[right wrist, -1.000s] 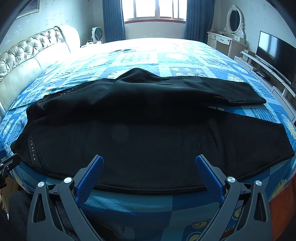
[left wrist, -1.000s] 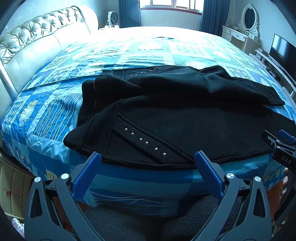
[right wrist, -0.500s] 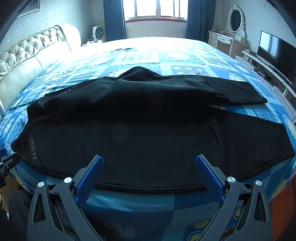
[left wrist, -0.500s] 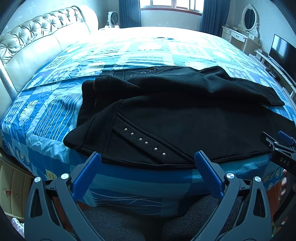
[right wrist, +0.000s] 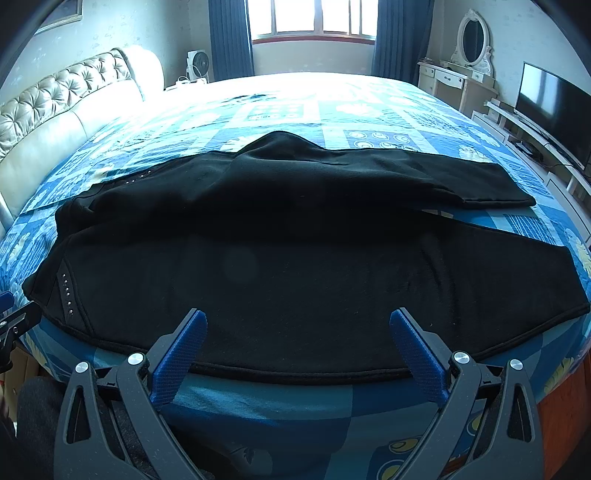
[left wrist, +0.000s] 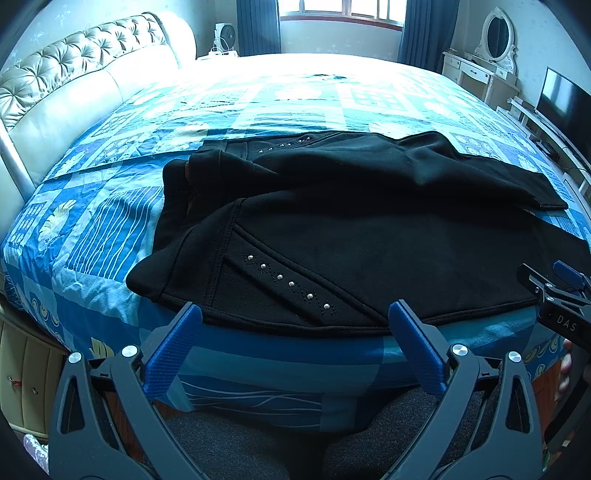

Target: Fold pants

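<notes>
You have no container in either view. Your black pants (left wrist: 369,236) lie across the near side of the bed (left wrist: 295,103), waistband toward the headboard (left wrist: 74,81), both legs running right, the far leg partly overlapping the near one. A row of studs (left wrist: 286,282) marks the near pocket. The quilt is patterned blue. A window (right wrist: 314,18), dressing table (right wrist: 458,77) and television (right wrist: 554,107) stand beyond. Your left gripper (left wrist: 295,317) and right gripper (right wrist: 297,325) hover at the near hem, fingers spread wide, holding nothing.
</notes>
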